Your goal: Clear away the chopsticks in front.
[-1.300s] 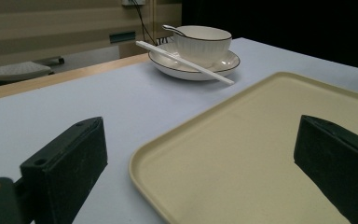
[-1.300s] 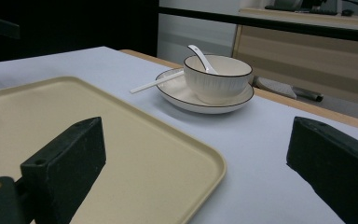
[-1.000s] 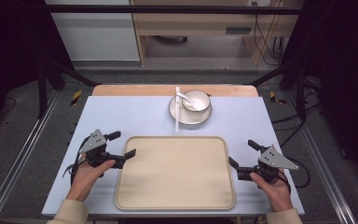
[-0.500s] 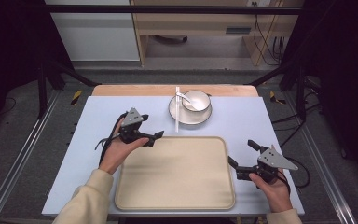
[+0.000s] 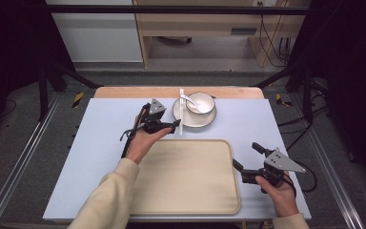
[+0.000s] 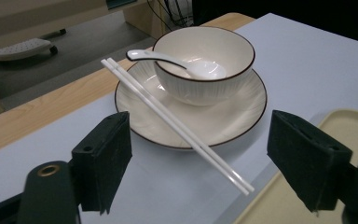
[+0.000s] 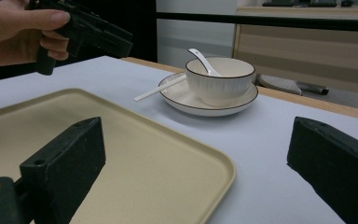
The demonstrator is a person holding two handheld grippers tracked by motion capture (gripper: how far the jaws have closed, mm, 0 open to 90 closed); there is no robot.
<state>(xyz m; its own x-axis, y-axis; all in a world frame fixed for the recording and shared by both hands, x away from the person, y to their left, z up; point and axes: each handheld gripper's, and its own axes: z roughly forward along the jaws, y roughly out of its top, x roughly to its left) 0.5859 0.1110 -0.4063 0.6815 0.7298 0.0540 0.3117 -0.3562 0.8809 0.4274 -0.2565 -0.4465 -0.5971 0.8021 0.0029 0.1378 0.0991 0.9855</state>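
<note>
The chopsticks [image 6: 177, 125] lie straight ahead of my left tongs [image 6: 200, 172], between its two pads, with their near ends just in front of and slightly below the pads. They rest side by side across the rim of the plate [image 6: 235, 123], far ends near the spoon [image 6: 177, 63] handle, near ends jutting out over the table [image 6: 42, 140] toward me. I judge them light, stiff and slick: smooth white sticks that will roll or slip apart if I pinch only one. The overhanging part near my pads looks like the best place to grip, since there is air under it and I can close on both sticks together without scraping the plate. The bowl [image 6: 204, 65] and plate behind them look breakable, so I would rather not nudge them.

My left tongs stand wide open, holding nothing and touching nothing; the gap is far wider than the pair of sticks. In the high view the left tongs [image 5: 169, 126] sit just beside the plate's left edge.

My right tongs [image 7: 196, 172] are also spread wide and empty. The tray [image 7: 121, 154] lies under and ahead of the left-hand pad, with the bowl and plate well beyond.
</note>
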